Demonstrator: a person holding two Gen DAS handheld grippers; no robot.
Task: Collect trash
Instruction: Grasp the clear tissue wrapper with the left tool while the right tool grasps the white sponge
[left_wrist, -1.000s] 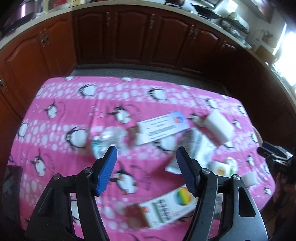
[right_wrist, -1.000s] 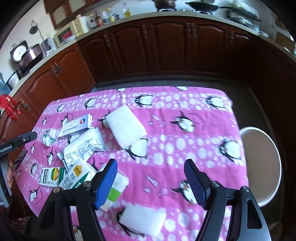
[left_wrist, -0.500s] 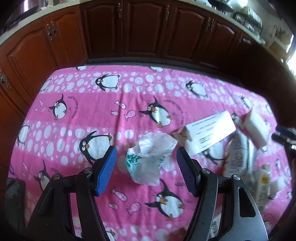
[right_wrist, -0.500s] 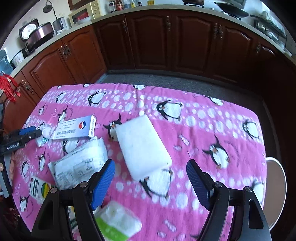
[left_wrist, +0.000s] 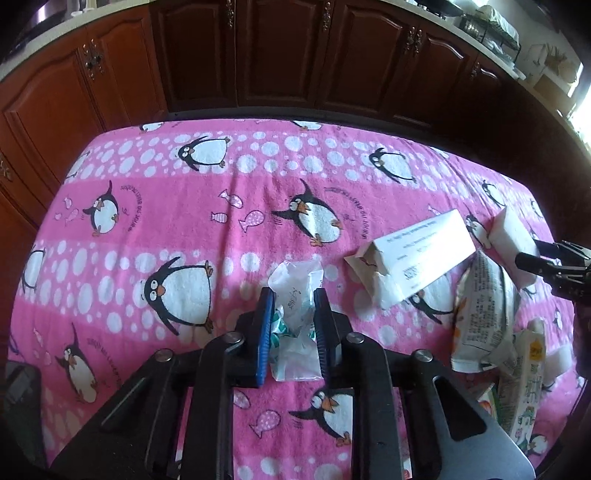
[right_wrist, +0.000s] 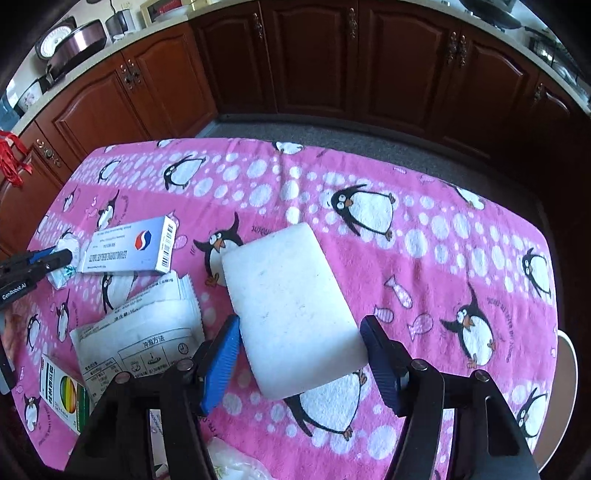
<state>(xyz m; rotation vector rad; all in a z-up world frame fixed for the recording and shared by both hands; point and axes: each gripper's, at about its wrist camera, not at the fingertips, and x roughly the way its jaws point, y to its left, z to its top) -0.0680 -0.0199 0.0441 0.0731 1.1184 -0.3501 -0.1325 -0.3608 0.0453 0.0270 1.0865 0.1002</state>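
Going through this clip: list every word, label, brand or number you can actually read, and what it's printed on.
"GenRobot.AI" on the body of the left gripper.
"冲调方法" on the white printed pouch.
White box with red-and-blue logo: barcode and lines of print, too small to read.
Box with rainbow circle: print blurred.
Crumpled wrapper in the left jaws: teal print, unreadable.
Tablecloth: small curved script by the penguins, illegible.

Two grippers show, the left gripper (left_wrist: 293, 306) and the right gripper (right_wrist: 301, 338). One white foam block (right_wrist: 291, 310) lies mid-frame in the right wrist view. One long white carton (right_wrist: 129, 245) sits at left, one crumpled wrapper (left_wrist: 295, 295) at the centre of the left wrist view, one large printed pouch (right_wrist: 144, 332) at lower left, and one rainbow-marked box (right_wrist: 62, 395) in the lower left corner.
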